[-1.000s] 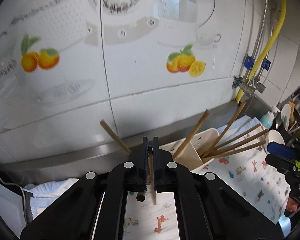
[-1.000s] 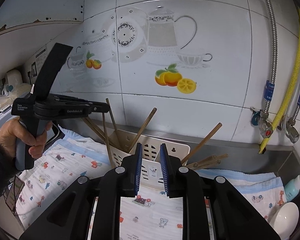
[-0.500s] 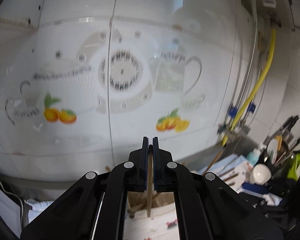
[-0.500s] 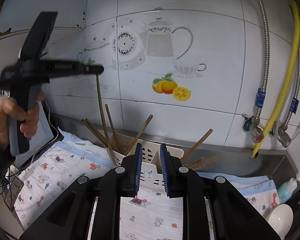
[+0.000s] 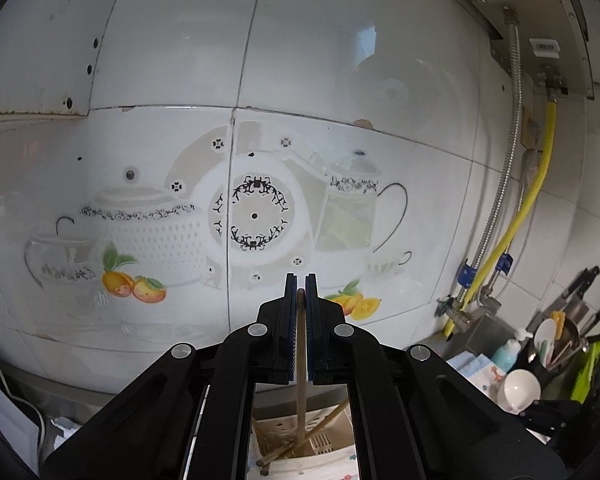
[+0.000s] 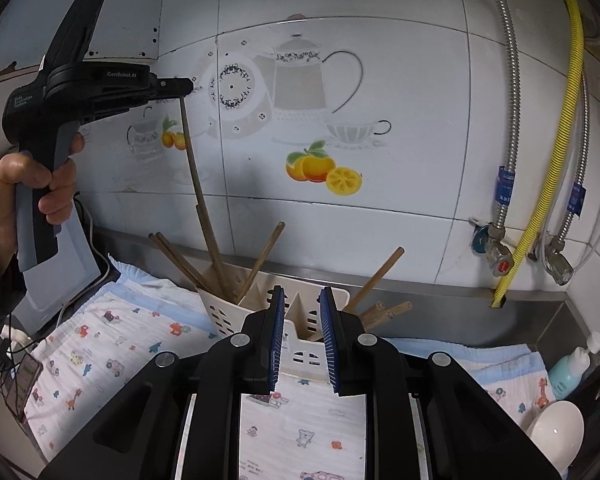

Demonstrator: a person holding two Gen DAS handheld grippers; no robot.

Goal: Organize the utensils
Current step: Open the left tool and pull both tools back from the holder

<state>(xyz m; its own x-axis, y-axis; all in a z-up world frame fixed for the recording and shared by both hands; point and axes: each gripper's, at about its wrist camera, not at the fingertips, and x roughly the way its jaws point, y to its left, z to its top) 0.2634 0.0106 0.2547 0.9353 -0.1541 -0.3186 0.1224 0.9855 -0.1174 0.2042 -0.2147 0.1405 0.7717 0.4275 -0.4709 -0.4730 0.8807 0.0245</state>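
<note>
A: Chopstick (image 6: 199, 196) first. Where is it?

B: Clamped at its top end in the left gripper (image 6: 180, 90), hanging nearly upright. Its lower end sits at the left compartment of the cream holder (image 6: 236, 312), among the other chopsticks (image 6: 260, 258) leaning there.

A: Why grip it so high?

B: My guess is that a top-end hold keeps the stick vertical, so it passes straight through the opening and clears the neighbours that fan out at angles.

A: And the jaws?

B: Pressed tight on the stick; from the left wrist view it runs down between the blue pads (image 5: 291, 340) toward the holder (image 5: 320, 436) below.

A: Right gripper (image 6: 302, 336)?

B: Parted a little, with nothing between its fingers. It hovers low in front of the holder, aimed at the middle divider, apart from the sticks lying low in the right compartment (image 6: 384, 312).

A: Why wait there?

B: Probably to stay clear of the left hand's (image 6: 28, 188) path while being near the next pick. The holder stands on the patterned cloth (image 6: 112, 356) against the wall, so it may slide if nudged.
</note>
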